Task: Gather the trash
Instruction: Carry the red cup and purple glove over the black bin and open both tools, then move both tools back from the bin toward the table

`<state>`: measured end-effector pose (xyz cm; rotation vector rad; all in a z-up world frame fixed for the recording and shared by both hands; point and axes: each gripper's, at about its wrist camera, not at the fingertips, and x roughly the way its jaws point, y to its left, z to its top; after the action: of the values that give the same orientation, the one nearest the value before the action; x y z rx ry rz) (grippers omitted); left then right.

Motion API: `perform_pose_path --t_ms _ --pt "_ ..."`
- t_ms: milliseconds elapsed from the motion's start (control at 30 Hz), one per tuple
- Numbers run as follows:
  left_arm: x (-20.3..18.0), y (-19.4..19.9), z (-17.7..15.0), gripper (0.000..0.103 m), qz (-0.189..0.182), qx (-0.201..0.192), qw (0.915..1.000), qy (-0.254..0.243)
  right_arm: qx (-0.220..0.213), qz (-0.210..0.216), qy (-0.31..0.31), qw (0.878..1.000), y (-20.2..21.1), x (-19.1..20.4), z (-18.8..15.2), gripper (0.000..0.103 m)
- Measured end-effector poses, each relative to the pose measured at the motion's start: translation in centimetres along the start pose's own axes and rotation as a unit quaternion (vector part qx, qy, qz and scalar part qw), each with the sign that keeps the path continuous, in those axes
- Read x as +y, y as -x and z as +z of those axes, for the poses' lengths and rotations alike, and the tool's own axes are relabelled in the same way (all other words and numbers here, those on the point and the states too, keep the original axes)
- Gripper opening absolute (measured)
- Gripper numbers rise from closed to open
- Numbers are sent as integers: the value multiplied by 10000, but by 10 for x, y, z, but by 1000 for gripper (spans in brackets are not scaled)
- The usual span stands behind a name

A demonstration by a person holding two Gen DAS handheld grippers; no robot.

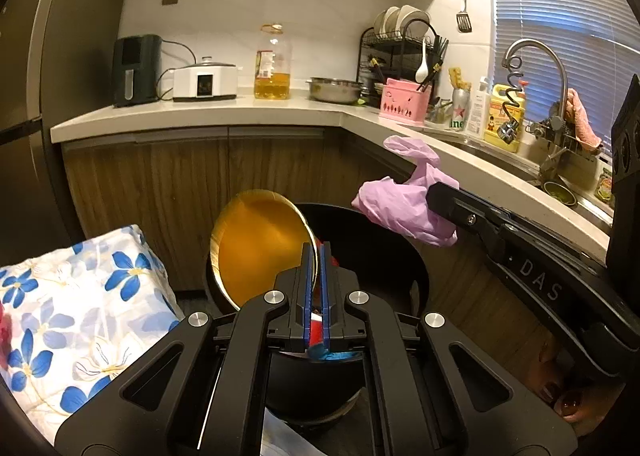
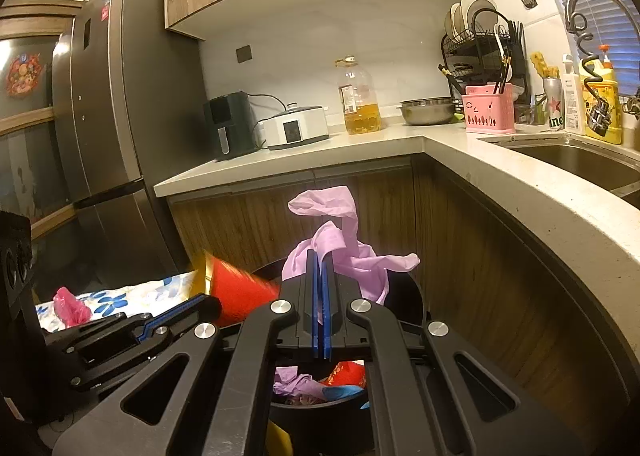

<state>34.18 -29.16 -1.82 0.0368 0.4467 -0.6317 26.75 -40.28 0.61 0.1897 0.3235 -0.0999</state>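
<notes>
My left gripper (image 1: 317, 256) is shut on the rim of a paper bowl (image 1: 256, 244), gold inside and red outside, held tilted over the black trash bin (image 1: 384, 256). The bowl also shows in the right wrist view (image 2: 236, 292). My right gripper (image 2: 319, 260) is shut on a crumpled pink plastic glove (image 2: 340, 248) above the bin (image 2: 404, 296); in the left wrist view the glove (image 1: 400, 203) hangs from the right gripper's fingers (image 1: 444, 199). Pink and red trash (image 2: 320, 380) lies inside the bin.
A floral cloth surface (image 1: 80, 296) lies left, with a small pink bag (image 2: 70, 308) on it. An L-shaped counter (image 1: 240, 107) carries an oil bottle (image 1: 273, 63), appliances, a steel bowl and a dish rack. The sink (image 2: 580, 159) is at right, the fridge (image 2: 108, 135) at left.
</notes>
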Motion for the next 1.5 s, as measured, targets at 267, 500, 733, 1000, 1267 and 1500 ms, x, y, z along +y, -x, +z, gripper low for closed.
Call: perform_pose_path --t_ms 267,500,733,1000,1267,1500 --pt "20 9 -6 56 141 -121 9992 363 184 5 32 9998 -13 2 -3 5" --pt "43 44 -18 74 491 -304 9957 723 231 -20 42 9997 -17 3 -4 29" --pt "66 81 -39 82 881 -325 9882 1207 270 16 40 9996 -14 7 -7 46" --pt "79 118 -55 90 1441 -431 9800 1302 265 11 101 9996 0 26 -17 66" --pt "98 152 -69 91 1768 -449 9727 1433 302 166 146 9993 13 60 -33 75" --pt "118 182 -82 91 2185 -513 9626 1516 370 346 145 9986 18 89 -46 75"
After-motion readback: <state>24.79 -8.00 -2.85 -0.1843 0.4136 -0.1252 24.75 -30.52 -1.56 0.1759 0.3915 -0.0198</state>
